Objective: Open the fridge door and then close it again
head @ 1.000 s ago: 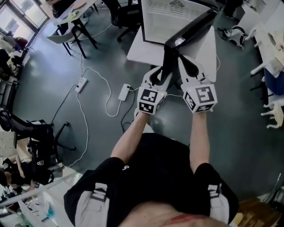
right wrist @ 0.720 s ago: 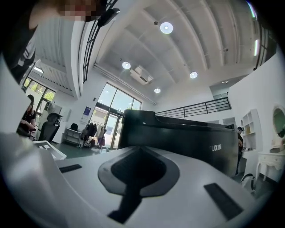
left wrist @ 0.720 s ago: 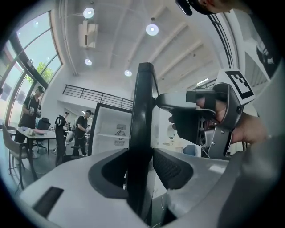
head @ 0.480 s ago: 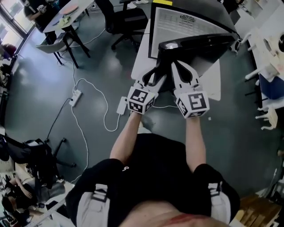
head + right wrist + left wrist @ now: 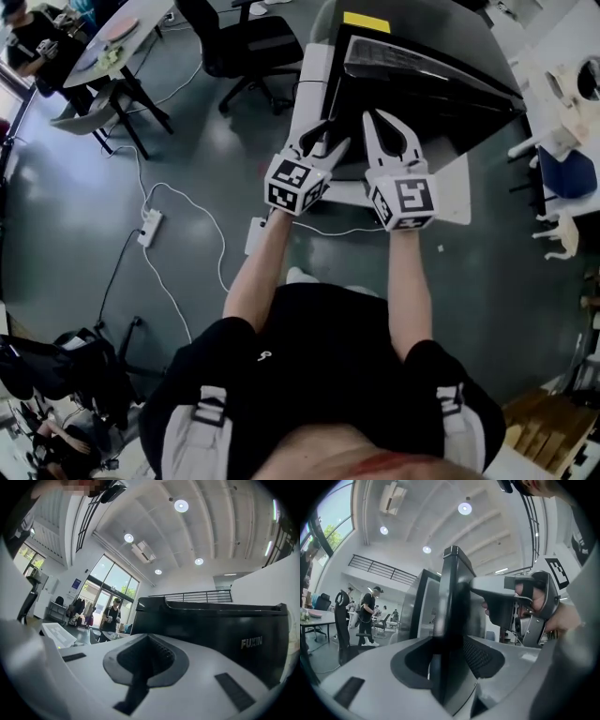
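The fridge [image 5: 427, 80] is a low black box on a white table [image 5: 450, 192], right in front of the person. Both arms reach out to its near side. The left gripper [image 5: 330, 141] is clamped on the free edge of the door [image 5: 452, 620]. In the left gripper view this dark panel stands upright and edge-on between the jaws, with one ribbed pad [image 5: 480, 656] showing to its right. To the left of the panel the fridge body shows a pale strip of its inside, so the door is ajar rather than shut.

The right gripper [image 5: 389, 131] is just beside the left one, close to the fridge front. Its jaws are together with nothing between them. The right gripper view shows the black fridge side on, with pale lettering on its face.

A white power strip [image 5: 148, 228] and cable lie on the floor well to the left.
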